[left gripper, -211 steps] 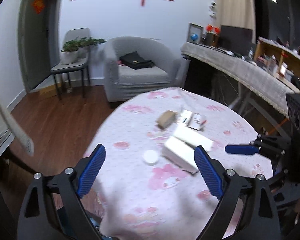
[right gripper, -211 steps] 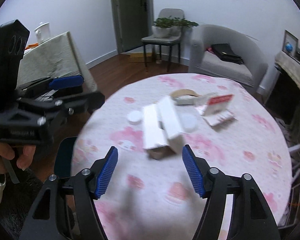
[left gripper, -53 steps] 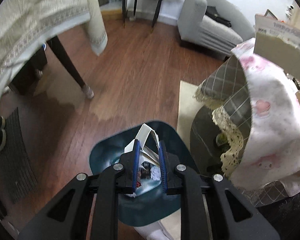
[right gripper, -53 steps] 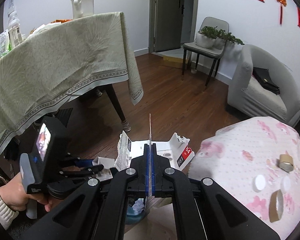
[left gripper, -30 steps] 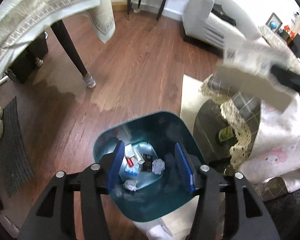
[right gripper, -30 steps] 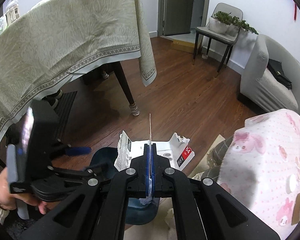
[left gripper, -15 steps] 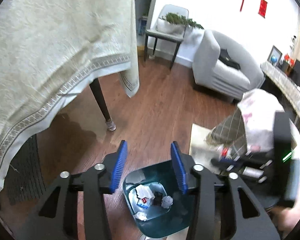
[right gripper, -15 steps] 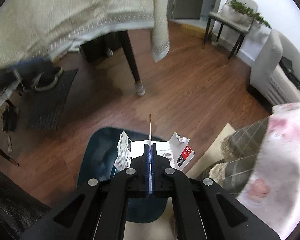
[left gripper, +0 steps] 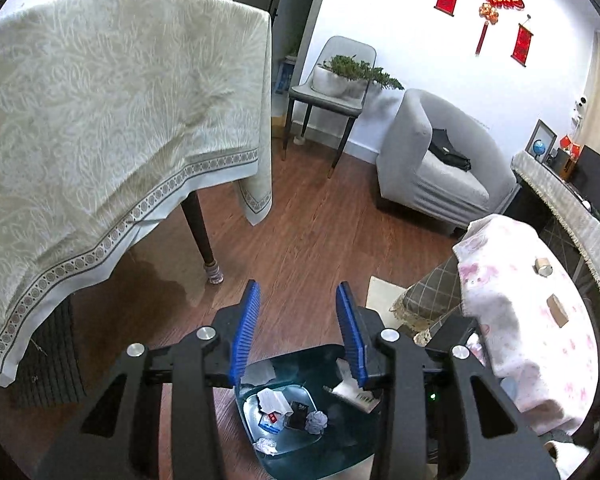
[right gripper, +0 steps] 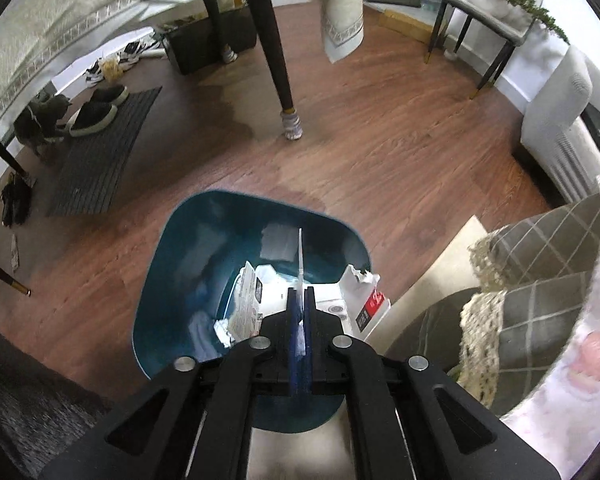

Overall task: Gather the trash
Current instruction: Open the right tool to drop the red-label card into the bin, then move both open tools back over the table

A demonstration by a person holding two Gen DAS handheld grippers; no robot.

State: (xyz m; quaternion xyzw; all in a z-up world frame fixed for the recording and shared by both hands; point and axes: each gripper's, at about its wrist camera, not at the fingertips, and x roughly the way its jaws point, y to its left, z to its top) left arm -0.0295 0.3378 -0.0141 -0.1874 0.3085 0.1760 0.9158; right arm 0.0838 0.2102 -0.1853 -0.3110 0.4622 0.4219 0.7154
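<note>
At far left of the left wrist view a pale cream tablecloth with a patterned border hangs over a table whose dark leg stands on the brown wooden floor. Toward the middle, the left gripper points down at the floor with its blue-padded jaws partly apart and nothing between them; they have just been closing. Below and between its fingers sits the dark teal plastic trash bin, with crumpled white paper and small wrappers lying on its bottom. Further right, a white torn carton hangs over the bin's rim. Beyond it stands the round table with a pink-patterned white cloth, bearing a small roll of tape and a brown cardboard piece, well apart from the bin. In the right wrist view, a dark floor mat with shoes lies at left. At the middle, the teal bin opens directly under the right gripper, whose blue pads are pressed nearly together on a thin flap of the flattened white carton; the carton's body spreads to both sides of the jaws above the bin's mouth, its red-labelled end past the right rim. At right hangs a grey checked cloth with lace trim.
</note>
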